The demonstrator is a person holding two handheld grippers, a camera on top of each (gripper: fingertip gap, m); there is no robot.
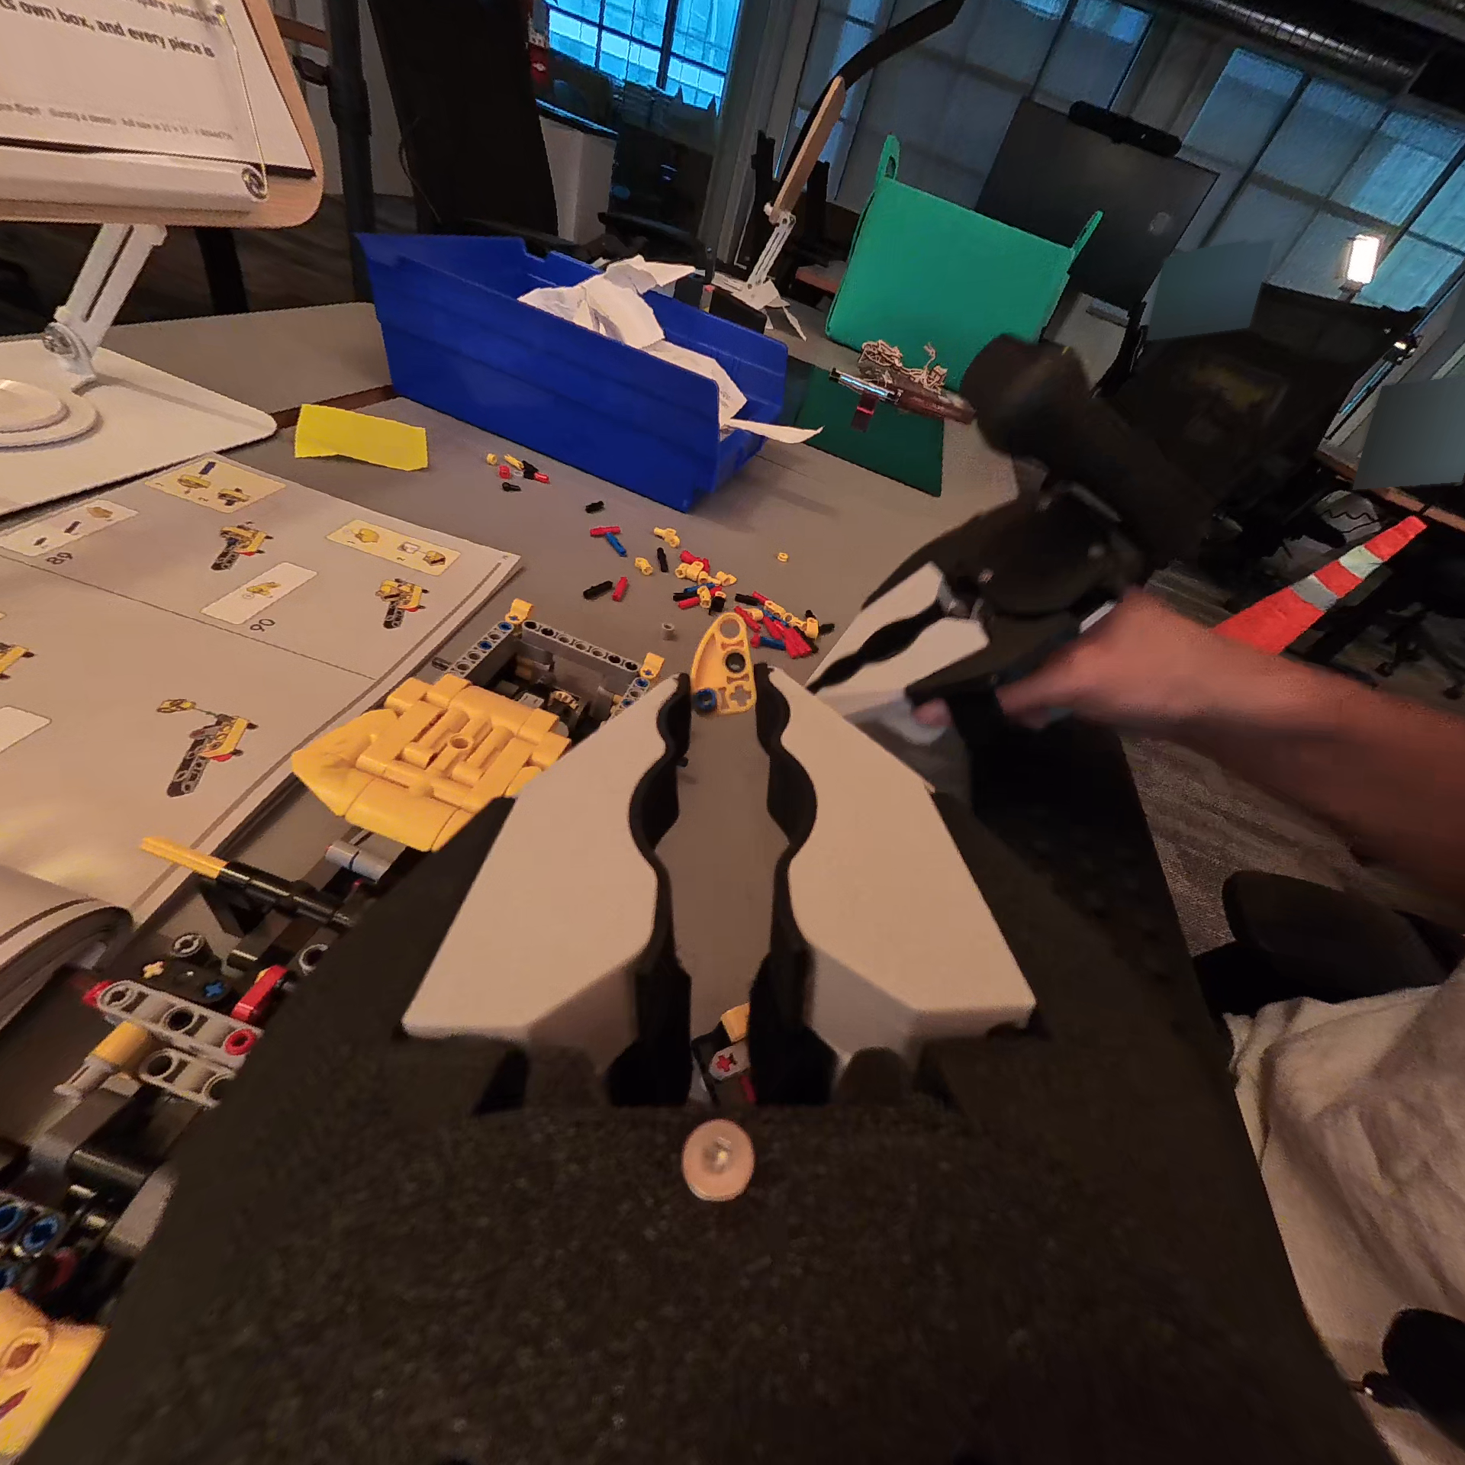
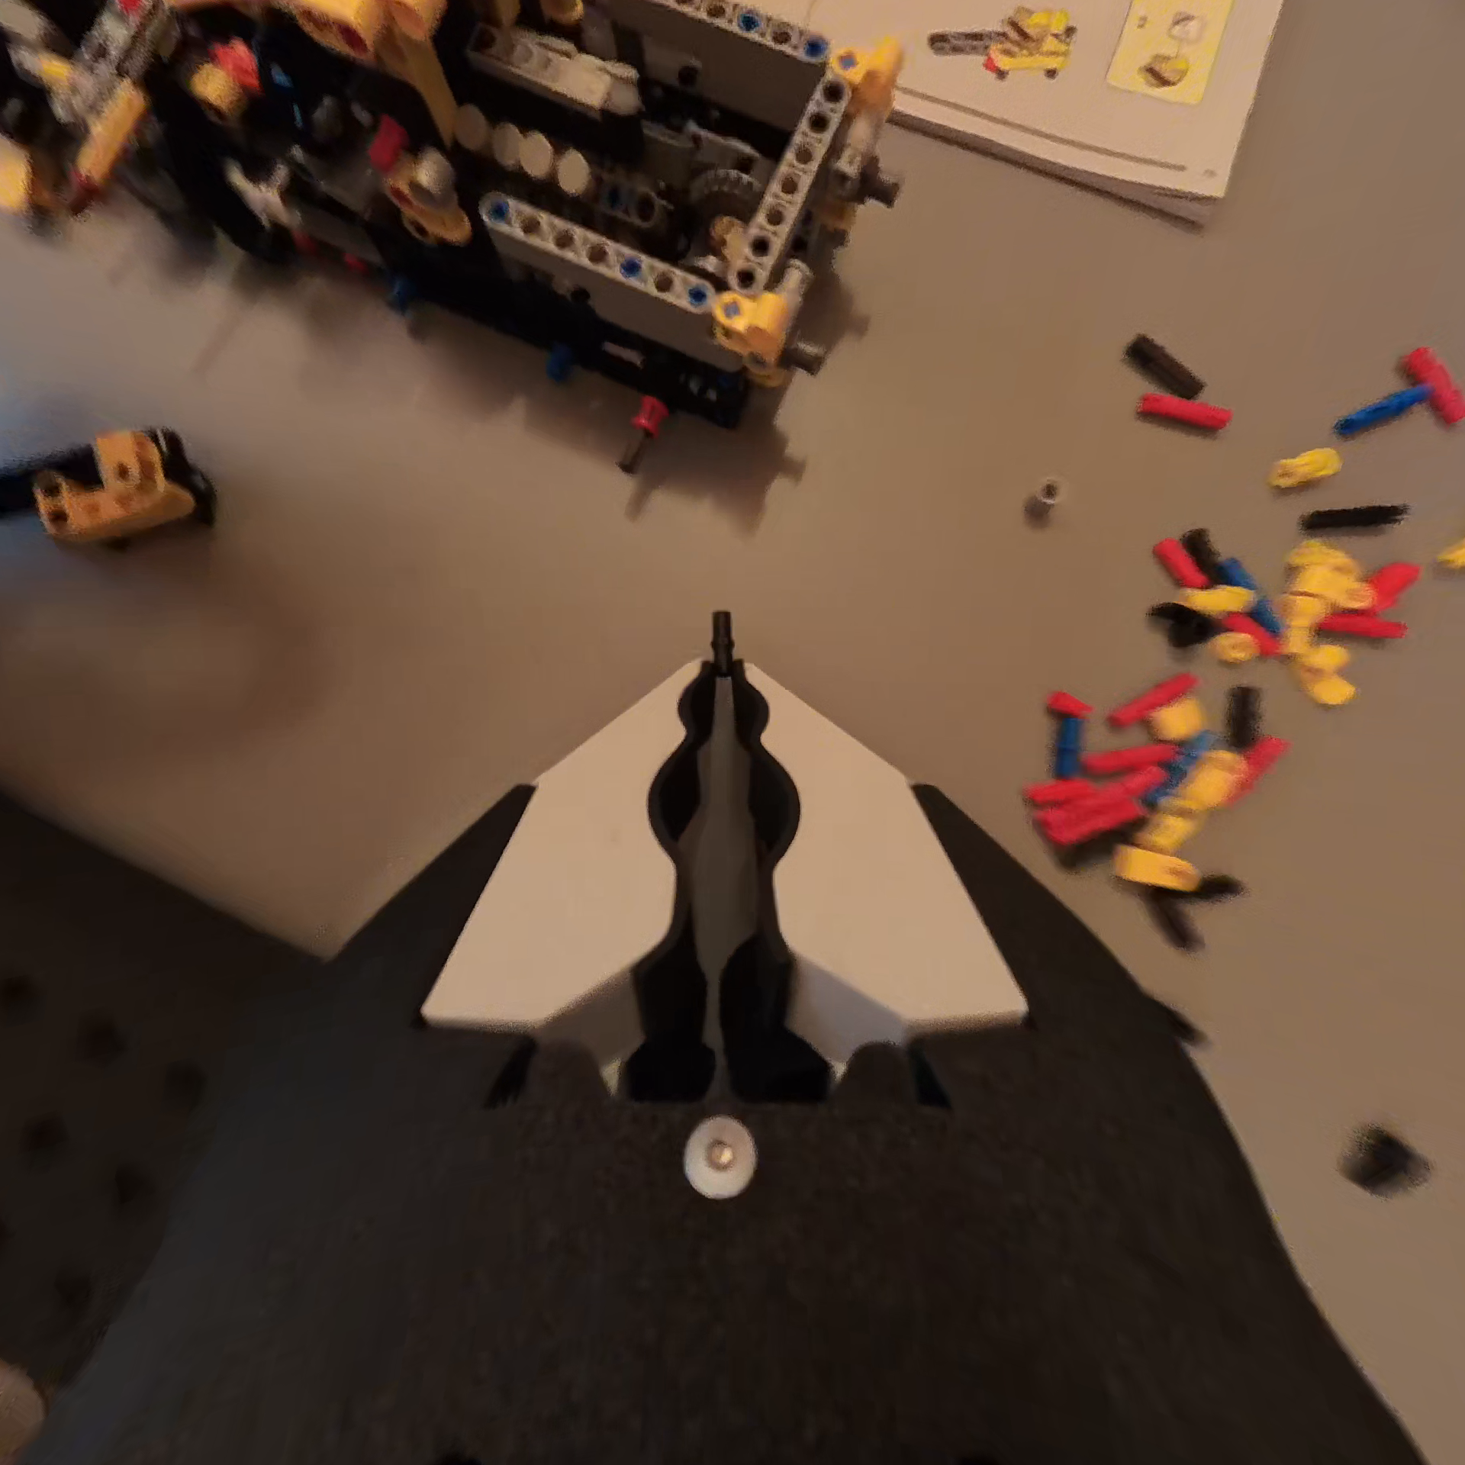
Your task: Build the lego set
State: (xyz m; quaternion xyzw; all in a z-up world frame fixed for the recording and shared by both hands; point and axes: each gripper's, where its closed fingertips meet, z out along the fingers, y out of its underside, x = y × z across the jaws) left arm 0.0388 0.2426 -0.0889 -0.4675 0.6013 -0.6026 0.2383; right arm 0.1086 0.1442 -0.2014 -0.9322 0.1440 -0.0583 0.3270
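Observation:
My left gripper (image 1: 720,688) is shut on a yellow teardrop-shaped lego piece (image 1: 723,664) with a blue pin, held above the table. To its left lies the partly built model (image 1: 507,713), with a yellow panel and a grey beam frame. My right gripper (image 2: 721,664) is shut on a small black pin (image 2: 721,634) that sticks out past its tips, above bare table. The model (image 2: 634,206) lies ahead of it, up and left. In the left wrist view, the right gripper (image 1: 896,658) shows at the right, held by a hand.
Loose red, blue, yellow and black pins (image 1: 713,590) (image 2: 1205,713) lie scattered on the grey table. An open instruction booklet (image 1: 198,602) lies at left; a blue bin (image 1: 571,357) and a green box (image 1: 943,277) stand behind. A small yellow-black subassembly (image 2: 119,487) lies at left. My left gripper's tips are some 11 cm from the small yellow-black subassembly (image 2: 119,487).

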